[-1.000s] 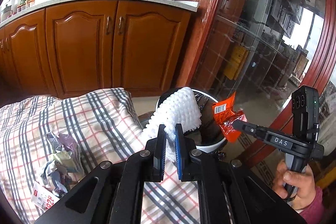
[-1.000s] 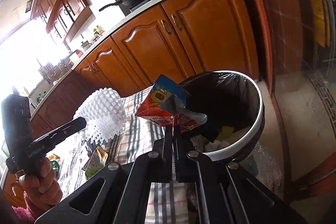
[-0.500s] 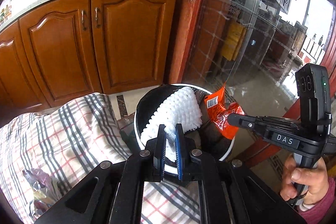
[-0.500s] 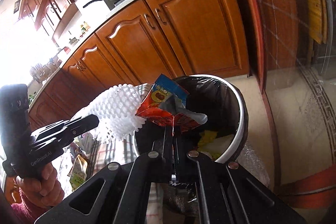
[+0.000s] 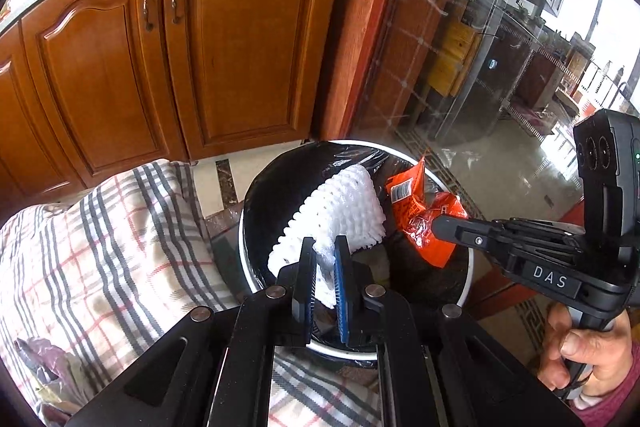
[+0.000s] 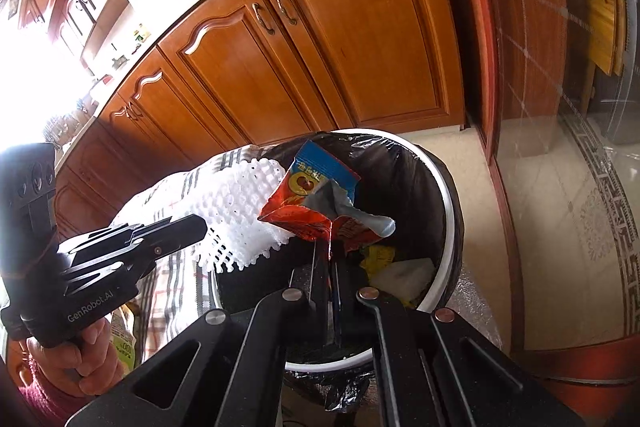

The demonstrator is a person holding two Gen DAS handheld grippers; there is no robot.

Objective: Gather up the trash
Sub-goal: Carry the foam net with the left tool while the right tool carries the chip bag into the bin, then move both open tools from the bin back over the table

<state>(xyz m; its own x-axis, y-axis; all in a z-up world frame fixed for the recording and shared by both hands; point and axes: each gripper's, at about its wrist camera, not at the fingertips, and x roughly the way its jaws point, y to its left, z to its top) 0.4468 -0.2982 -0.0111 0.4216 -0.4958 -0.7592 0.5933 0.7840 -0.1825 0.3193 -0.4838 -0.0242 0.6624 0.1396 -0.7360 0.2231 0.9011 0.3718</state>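
Only right wrist view shows yellow scraps [image 6: 380, 257] inside bin [image 6: 450, 203].

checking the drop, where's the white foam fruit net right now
The white foam fruit net is pinched in the left gripper, held over the black-lined trash bin, just left of the red snack wrapper.

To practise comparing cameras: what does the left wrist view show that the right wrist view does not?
Left only: the wrapper's barcode side, and purple trash on the cloth.
Right only: trash at the bin's bottom, the wrapper's blue printed front, a green packet.
Both: the bin, with the left tool shut on the foam net and the right tool shut on the wrapper over it.
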